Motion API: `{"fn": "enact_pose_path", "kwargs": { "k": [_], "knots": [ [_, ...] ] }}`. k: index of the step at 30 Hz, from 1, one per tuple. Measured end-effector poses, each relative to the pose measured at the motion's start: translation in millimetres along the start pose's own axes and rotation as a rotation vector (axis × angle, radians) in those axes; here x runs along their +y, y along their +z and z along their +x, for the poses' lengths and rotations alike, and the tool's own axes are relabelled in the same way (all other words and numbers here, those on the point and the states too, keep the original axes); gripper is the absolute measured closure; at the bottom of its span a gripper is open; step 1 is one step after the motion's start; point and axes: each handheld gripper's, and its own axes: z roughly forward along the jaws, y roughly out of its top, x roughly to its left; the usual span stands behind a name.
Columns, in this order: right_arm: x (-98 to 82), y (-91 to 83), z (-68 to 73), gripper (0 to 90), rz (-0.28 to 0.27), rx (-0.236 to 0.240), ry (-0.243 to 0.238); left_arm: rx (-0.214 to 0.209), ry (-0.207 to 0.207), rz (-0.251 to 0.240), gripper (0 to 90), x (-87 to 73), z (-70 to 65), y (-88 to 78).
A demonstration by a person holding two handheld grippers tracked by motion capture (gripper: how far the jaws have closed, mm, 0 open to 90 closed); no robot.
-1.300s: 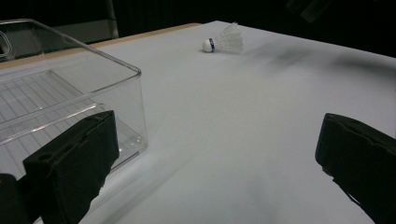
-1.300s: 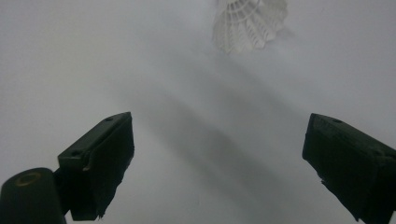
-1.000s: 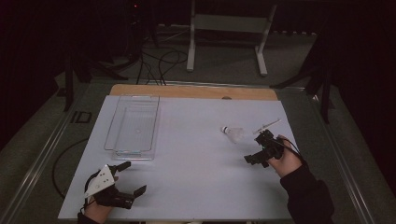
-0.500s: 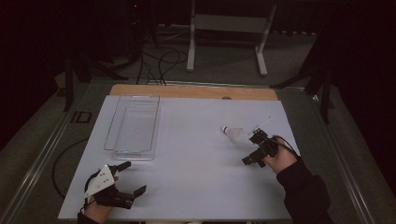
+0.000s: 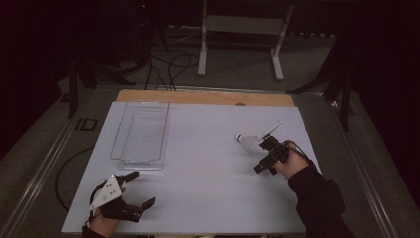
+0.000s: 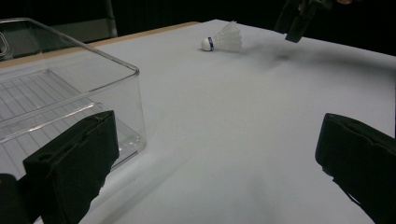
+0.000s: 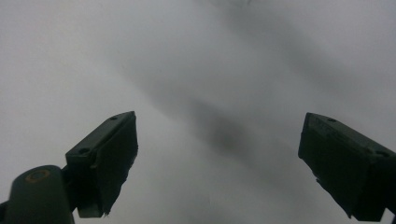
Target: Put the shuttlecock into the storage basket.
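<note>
The clear plastic bin (image 5: pixel 141 130) stands in the left half of the high view, on the white table (image 5: pixel 198 178), and nothing lies inside it. The shuttlecock (image 5: pixel 246 141) lies on its side at middle right, cork toward the left of the frame, skirt toward the right gripper (image 5: pixel 264 158) just beside it. A blue band circles the cork; no writing is readable. The right gripper's jaws stand wide apart, holding nothing. The left gripper (image 5: pixel 133 191), lower left, is also spread and holds nothing.
</note>
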Motion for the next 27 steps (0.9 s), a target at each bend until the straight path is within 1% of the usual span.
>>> {"fn": "enact_pose_path", "kwargs": {
  "k": [1,6,11,12,15,16,19,22,25,27],
  "knots": [
    [1.6,0.3,0.3,11.7,0.009,0.001,-0.009,0.000,0.000,0.000,0.2,0.0,0.0,-0.1],
    [10.4,3.0,0.9,11.7,0.018,-0.001,0.004,0.001,0.000,0.000,0.2,0.1,-0.1,-0.2],
    [15.4,6.0,1.4,11.6,0.021,0.000,-0.015,0.000,0.000,0.001,0.2,0.1,-0.1,0.0],
    [17.8,7.7,2.0,11.5,0.018,-0.009,-0.018,0.000,0.000,0.001,0.2,0.0,-0.1,0.0],
    [20.9,9.6,2.5,11.3,0.015,0.001,-0.032,-0.002,-0.001,0.000,0.2,0.0,0.0,0.1],
    [22.3,10.0,3.2,11.3,0.019,-0.008,-0.033,-0.002,-0.001,0.000,0.2,0.0,-0.1,0.2],
    [26.6,11.4,5.2,9.8,0.029,0.003,-0.031,-0.002,0.000,0.001,0.2,0.0,-0.2,0.4],
    [31.8,13.2,5.9,9.4,0.030,-0.002,-0.029,-0.003,0.001,0.001,0.2,0.0,-0.4,0.4],
    [37.2,14.6,5.5,9.4,0.023,-0.001,-0.013,-0.004,0.001,0.001,0.2,0.0,-0.3,0.3],
    [40.4,15.6,4.8,9.4,0.026,0.010,-0.009,-0.003,0.002,0.001,0.2,0.0,-0.3,0.3]
  ]
}}
